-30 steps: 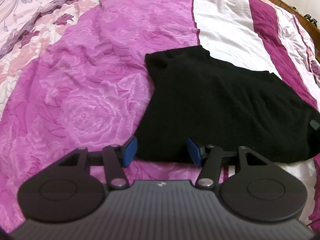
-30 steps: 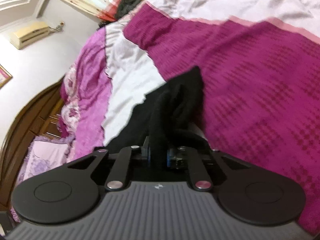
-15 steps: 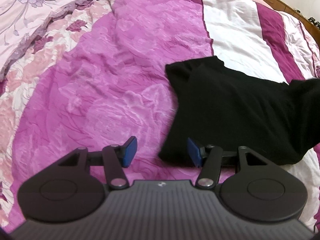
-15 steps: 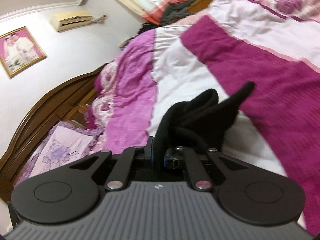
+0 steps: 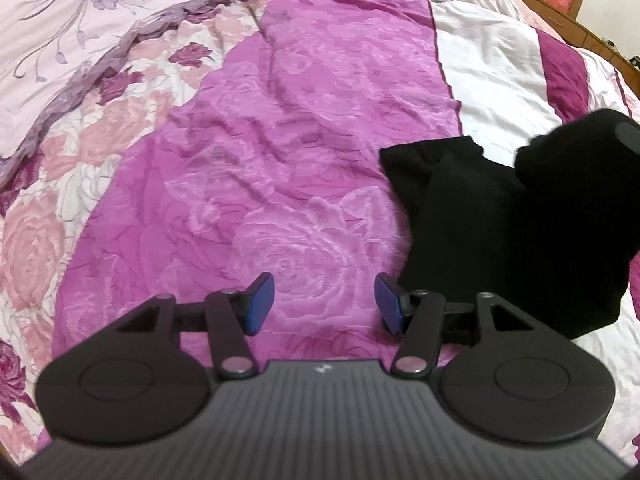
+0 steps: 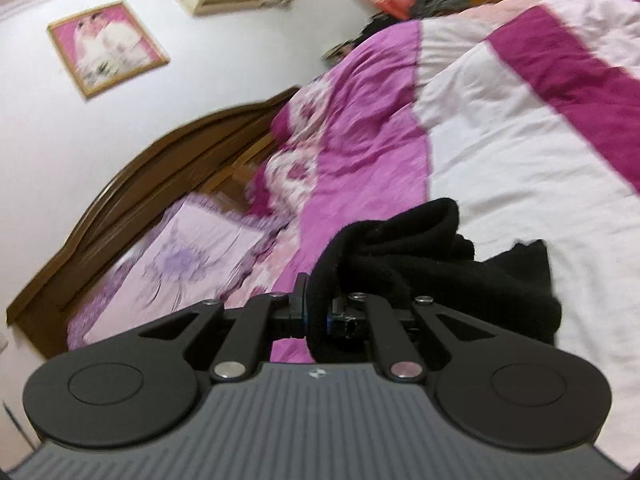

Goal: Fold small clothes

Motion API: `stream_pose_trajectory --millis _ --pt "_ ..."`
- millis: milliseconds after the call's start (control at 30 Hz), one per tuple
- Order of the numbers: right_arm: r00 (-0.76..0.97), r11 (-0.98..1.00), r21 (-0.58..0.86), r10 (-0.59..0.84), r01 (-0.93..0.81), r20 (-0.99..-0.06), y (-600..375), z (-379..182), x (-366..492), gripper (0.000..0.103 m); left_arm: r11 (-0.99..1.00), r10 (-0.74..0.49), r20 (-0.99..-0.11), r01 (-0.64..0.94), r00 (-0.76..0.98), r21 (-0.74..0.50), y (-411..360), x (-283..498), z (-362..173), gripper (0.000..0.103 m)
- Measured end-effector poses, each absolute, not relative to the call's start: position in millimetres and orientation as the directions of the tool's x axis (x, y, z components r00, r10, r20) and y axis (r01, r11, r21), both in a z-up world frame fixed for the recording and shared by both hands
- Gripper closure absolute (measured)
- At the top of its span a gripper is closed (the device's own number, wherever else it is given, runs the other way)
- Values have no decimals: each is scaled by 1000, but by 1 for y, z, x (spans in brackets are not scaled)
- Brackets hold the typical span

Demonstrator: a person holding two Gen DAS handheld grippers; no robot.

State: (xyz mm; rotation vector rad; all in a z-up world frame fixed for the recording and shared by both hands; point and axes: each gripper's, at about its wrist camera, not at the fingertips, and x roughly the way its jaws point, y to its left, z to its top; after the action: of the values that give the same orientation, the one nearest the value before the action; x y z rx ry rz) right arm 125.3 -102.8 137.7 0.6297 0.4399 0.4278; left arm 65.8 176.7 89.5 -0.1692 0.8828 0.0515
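A small black garment (image 5: 496,232) lies on the bed at the right of the left wrist view, its right side lifted and folding over toward the left. My left gripper (image 5: 320,302) is open and empty, low over the pink quilt just left of the garment's near corner. My right gripper (image 6: 316,312) is shut on a bunched edge of the black garment (image 6: 420,256) and holds it raised above the bed. Part of the right gripper shows at the right edge of the left wrist view (image 5: 626,136).
The bed has a pink rose quilt (image 5: 248,168) with white and magenta stripes (image 5: 492,64). A lilac floral pillow (image 5: 60,40) lies at the far left. A wooden headboard (image 6: 132,184) and a framed picture (image 6: 106,46) are behind the bed.
My right gripper has lifted the garment's edge and carried it over toward the left. My left gripper has slid left off the garment's near edge and stayed open.
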Motion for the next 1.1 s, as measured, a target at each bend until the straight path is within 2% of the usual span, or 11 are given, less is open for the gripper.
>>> stream_pose_trajectory --millis 100,300,400,433,567,733,800,1100 --pt "784 758 592 533 -276 -317 -65 133 135 96 984 -20 -773 -125 634 -127 185 65 88 46" --pt "673 829 463 538 -314 -508 4 94 142 95 982 -18 -769 -131 639 -132 195 67 88 46" --pt "648 848 423 521 -320 -555 22 74 139 94 984 -21 -765 -122 644 -129 195 70 89 46" --pt "649 849 421 520 -319 -555 24 69 137 93 985 -24 -763 -115 646 -129 194 71 90 46" --pt "643 834 448 540 -322 -543 20 62 131 79 988 -37 -754 -89 656 -125 187 76 94 46" --pt "641 806 494 573 -326 -511 -1 80 114 67 991 -66 -735 -41 674 -127 170 81 103 46" --pt "654 800 498 578 -336 -487 -11 90 103 58 991 -81 -727 -22 682 -131 163 83 107 46" --pt "743 815 522 509 -253 -434 -78 114 64 55 986 -166 -685 120 709 -115 112 95 128 46"
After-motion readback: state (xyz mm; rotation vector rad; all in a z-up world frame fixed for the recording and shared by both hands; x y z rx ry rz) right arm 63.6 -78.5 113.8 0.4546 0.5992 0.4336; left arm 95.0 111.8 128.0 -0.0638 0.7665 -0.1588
